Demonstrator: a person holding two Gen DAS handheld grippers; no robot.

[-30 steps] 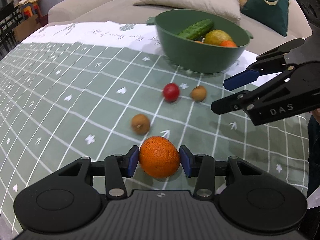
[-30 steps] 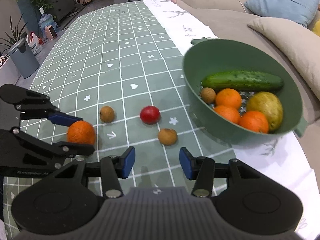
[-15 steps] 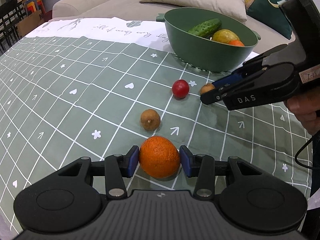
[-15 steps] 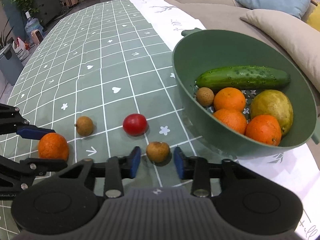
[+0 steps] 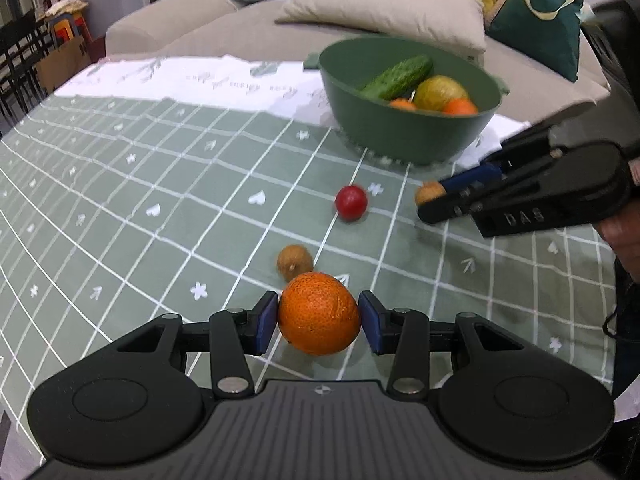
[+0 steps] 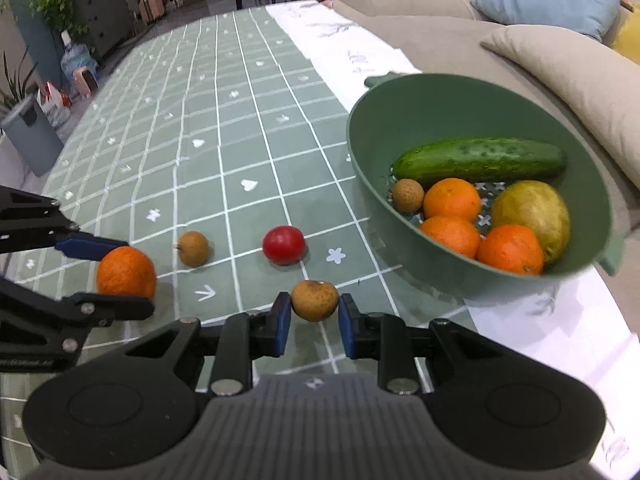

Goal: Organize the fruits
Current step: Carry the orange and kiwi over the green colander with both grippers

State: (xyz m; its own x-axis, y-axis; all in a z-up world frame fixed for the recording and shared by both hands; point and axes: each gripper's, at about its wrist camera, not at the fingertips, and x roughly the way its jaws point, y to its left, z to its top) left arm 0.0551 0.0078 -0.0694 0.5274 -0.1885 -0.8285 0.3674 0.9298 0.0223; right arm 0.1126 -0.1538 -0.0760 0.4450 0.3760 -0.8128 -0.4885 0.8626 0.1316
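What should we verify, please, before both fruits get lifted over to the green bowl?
1. Left gripper fingers pressed on the orange: ok.
2. Right gripper shut on the small brown fruit: ok.
3. Green bowl has free room: ok.
4. Path past the red fruit clear: ok.
5. Grip firm enough for lifting: cannot tell.

Each camera sits just behind its own gripper, looking forward and steeply down along the fingers, close above the table (image 5: 120,184). The left view faces the sofa (image 5: 192,20); the right view faces along the table. Both views share the bowl (image 5: 404,136), upper right of each frame.
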